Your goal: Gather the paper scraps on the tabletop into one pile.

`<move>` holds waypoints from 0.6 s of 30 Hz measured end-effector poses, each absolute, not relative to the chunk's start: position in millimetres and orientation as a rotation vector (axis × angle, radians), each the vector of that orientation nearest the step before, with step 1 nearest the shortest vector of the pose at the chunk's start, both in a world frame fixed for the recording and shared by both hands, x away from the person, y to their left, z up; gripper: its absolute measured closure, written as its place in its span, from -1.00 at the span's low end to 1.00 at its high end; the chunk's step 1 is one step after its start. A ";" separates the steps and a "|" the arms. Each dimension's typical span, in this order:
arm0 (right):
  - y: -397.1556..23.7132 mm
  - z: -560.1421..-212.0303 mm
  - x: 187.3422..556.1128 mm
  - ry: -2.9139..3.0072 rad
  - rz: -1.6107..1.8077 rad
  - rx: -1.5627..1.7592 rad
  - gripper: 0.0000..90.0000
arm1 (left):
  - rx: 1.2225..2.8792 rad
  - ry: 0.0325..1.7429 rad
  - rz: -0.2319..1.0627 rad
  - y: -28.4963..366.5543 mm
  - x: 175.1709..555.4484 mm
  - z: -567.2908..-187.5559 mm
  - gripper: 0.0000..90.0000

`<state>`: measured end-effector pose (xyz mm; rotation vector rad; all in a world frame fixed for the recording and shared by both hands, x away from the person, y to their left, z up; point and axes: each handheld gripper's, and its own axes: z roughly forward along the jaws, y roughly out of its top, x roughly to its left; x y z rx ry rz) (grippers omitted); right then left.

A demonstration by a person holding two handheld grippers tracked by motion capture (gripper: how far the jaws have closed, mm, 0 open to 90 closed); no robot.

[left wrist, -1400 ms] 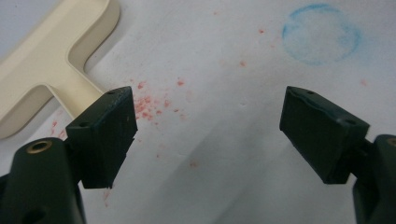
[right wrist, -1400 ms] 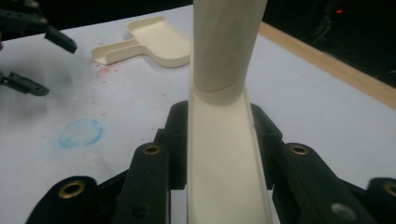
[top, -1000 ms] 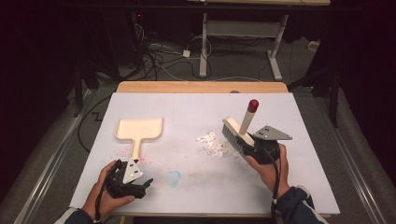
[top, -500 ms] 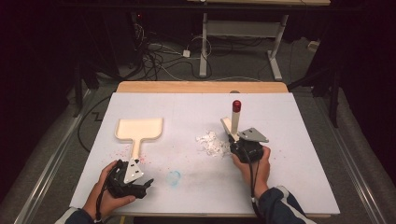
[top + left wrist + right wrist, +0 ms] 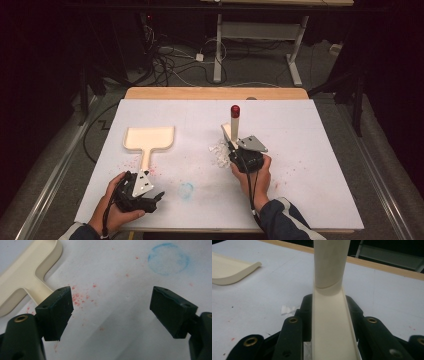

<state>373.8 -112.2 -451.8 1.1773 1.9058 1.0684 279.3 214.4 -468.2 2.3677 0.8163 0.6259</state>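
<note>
A cream hand brush (image 5: 232, 131) with a red-tipped handle stands tilted upward in my right gripper (image 5: 235, 150), which is shut on it; its bristle end rests against a small pile of white paper scraps (image 5: 218, 151). In the right gripper view both jaws clamp the cream brush (image 5: 329, 315), with the scraps (image 5: 288, 309) just left of it. A cream dustpan (image 5: 148, 140) lies flat at the table's left. My left gripper (image 5: 150, 199) rests near the front edge below the dustpan's handle, open and empty. Its fingertips (image 5: 58, 311) frame bare table beside the dustpan handle (image 5: 27, 277).
The white table (image 5: 310, 150) carries faint red specks and a blue ring stain (image 5: 186, 190). A wooden strip (image 5: 215, 93) runs along the far edge. Behind it the dark floor holds cables and desk legs.
My right gripper has carried the brush leftward across the table to the paper scraps, and the handle now stands more upright. The left gripper has stayed put.
</note>
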 end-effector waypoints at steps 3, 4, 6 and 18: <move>-116.7 -449.5 374.5 1.910 1.065 1.162 0.50 | 2.368 0.816 0.628 214.4 279.3 -468.1 -0.59; -122.7 -446.7 375.3 1.901 1.073 1.174 0.50 | 2.368 0.816 0.627 214.5 279.3 -468.2 -0.59; -125.8 -445.3 375.6 1.892 1.075 1.176 0.50 | 2.369 0.818 0.627 214.7 279.6 -468.3 -0.59; -152.1 -422.4 371.1 1.842 1.194 1.184 0.50 | 2.357 0.826 0.646 214.6 279.3 -467.7 -0.59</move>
